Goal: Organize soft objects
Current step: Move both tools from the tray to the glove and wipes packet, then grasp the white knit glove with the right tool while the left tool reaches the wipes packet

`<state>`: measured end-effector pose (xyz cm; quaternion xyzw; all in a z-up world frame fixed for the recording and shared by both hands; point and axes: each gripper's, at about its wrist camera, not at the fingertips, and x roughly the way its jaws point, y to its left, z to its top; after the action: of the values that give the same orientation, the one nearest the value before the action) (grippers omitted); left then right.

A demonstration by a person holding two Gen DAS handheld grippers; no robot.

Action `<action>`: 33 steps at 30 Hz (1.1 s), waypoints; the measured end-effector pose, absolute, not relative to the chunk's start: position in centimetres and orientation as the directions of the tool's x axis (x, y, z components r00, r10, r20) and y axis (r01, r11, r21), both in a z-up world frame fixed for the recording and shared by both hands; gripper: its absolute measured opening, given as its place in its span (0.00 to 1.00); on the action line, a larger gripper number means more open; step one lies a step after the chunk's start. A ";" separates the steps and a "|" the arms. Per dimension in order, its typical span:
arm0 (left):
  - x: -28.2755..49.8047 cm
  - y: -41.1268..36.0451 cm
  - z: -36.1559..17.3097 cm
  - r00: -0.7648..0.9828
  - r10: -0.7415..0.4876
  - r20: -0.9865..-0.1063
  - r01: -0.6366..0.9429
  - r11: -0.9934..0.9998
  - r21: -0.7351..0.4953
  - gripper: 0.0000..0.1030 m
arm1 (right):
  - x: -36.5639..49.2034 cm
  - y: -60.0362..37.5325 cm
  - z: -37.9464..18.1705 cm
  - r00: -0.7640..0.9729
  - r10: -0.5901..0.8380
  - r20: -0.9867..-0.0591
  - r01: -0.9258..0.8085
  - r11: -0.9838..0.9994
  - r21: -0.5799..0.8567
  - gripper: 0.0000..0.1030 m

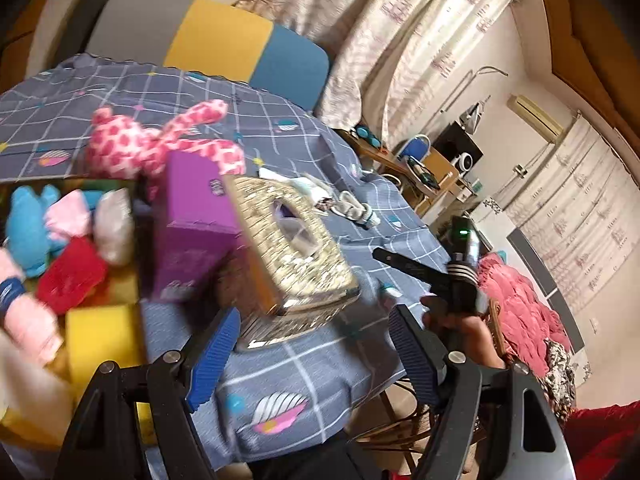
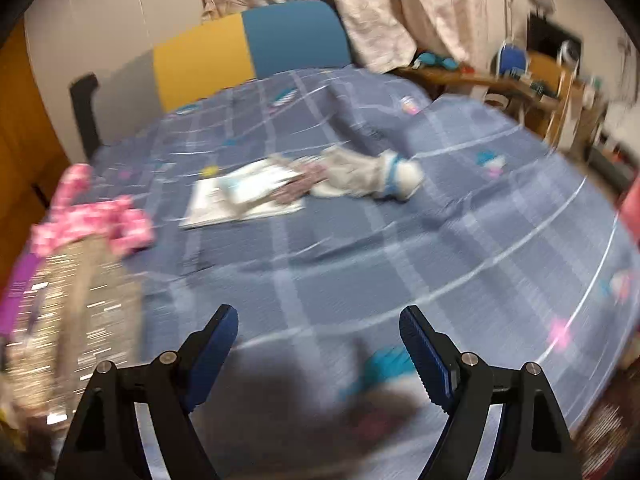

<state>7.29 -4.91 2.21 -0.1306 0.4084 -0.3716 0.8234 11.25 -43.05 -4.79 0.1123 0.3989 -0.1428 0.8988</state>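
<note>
Both views are smeared with motion, and no brand, label or writing can be read: the white print on the purple box (image 1: 192,224) is only a blur. Taking the glittery gold tissue box (image 1: 288,248) as the landmark on the blue checked bedspread (image 2: 360,248), the purple box leans against its left side, the pink spotted plush rabbit (image 1: 160,140) lies behind that, and a heap of soft things (image 1: 68,248), blue, pink, red and yellow, fills the space further left. A grey sock (image 2: 360,178) and an open booklet (image 2: 240,196) lie beyond it, towards the headboard. The left tongs (image 1: 312,356) hang spread just in front of the tissue box, pinching nothing; the right tongs (image 2: 320,352) also stand spread and empty, over bare bedspread to its right
</note>
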 end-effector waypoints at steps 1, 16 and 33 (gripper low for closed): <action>7.7 -5.5 2.4 0.386 -0.722 -0.575 0.509 0.686 -0.519 0.75 | 12.0 -43.9 -5.0 0.633 -0.196 -0.749 0.350 0.935 0.050 0.81; 12.8 -13.0 5.7 0.374 -0.722 -0.582 0.545 0.679 -0.492 0.75 | 26.0 -51.9 -7.0 0.547 -0.294 -0.784 0.346 0.932 -0.108 0.86; 16.0 -21.0 8.1 0.347 -0.706 -0.618 0.619 0.668 -0.415 0.75 | 23.7 -53.7 -7.4 0.593 -0.247 -0.766 0.357 0.934 -0.024 0.48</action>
<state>15.98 -21.02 8.08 -0.0539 0.4037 -0.4042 0.8190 23.73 -53.67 -7.38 0.0661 0.4179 -0.1697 0.8900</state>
